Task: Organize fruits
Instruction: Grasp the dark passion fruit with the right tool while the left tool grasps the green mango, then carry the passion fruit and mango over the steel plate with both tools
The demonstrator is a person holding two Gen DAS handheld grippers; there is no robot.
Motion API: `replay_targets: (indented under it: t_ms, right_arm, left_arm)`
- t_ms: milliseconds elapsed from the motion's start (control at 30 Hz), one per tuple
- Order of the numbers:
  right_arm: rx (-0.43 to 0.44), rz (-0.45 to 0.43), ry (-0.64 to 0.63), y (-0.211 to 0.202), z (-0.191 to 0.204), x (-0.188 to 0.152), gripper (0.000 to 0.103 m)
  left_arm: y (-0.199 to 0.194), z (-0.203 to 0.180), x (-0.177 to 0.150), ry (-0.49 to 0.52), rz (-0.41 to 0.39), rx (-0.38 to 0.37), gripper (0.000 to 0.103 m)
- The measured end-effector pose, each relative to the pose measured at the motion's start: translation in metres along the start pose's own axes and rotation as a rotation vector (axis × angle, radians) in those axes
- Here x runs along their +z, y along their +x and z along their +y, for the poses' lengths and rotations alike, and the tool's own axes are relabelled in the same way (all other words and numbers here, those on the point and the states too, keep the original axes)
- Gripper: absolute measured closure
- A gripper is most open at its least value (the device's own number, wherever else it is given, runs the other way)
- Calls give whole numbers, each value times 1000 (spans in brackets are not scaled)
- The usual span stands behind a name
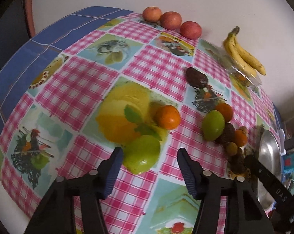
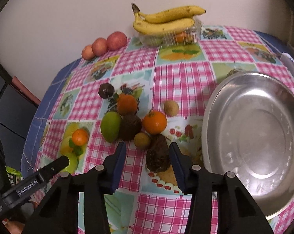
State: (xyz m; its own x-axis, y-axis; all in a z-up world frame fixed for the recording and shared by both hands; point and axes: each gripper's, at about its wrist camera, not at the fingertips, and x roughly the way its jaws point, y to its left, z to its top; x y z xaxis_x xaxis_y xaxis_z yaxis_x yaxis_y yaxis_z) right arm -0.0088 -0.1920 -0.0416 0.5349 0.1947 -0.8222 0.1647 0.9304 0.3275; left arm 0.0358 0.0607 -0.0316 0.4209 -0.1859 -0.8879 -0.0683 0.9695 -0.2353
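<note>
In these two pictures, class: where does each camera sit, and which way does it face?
Left wrist: on the left gripper, looking down along its fingers at a green fruit between them.
Right wrist: on the right gripper, looking down at a dark brown fruit between its fingers, beside the steel bowl.
Shared: both show the apples, bananas, bowl and the other gripper.
</note>
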Motion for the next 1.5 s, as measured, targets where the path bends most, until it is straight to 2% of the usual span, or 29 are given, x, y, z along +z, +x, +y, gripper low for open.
replay_targets:
  t_ms: [67,267,400,700,800,1100,1233,1367,1500]
  right_arm:
    - [-10,18,-5,5,-1,-2,57]
    - [-33,60,-8,17,-5,-6,61]
    - [-47,72,-7,21,-7,-7,69]
    - [-28,46,-10,10,-4,-5,70]
    - [-9,25,6,2,-4,-3,70]
    - [-10,-60,34,-24,-7,8,70]
    - [-66,-90,13,-32,-9,13,70]
    - [-55,-119,70,-39,-26,19,70]
    - [-108,-169,124,-53,-52,26,70]
  left_arm:
    - [1,4,1,-4,-6,16,49]
    - [12,15,3,-23,16,64,52]
    - [16,26,3,-73,32,17,54]
    - [12,26,1,-101,42,-16,54]
    - [2,22,1,-92,14,-24,54]
    - [-29,0,7,-32,-82,-53,54]
    - [-35,-15,9,6,-92,-61,54]
    - [-39,-39,11,53,-96,-75,54]
    - [-38,-71,11,112,-83,-102,54]
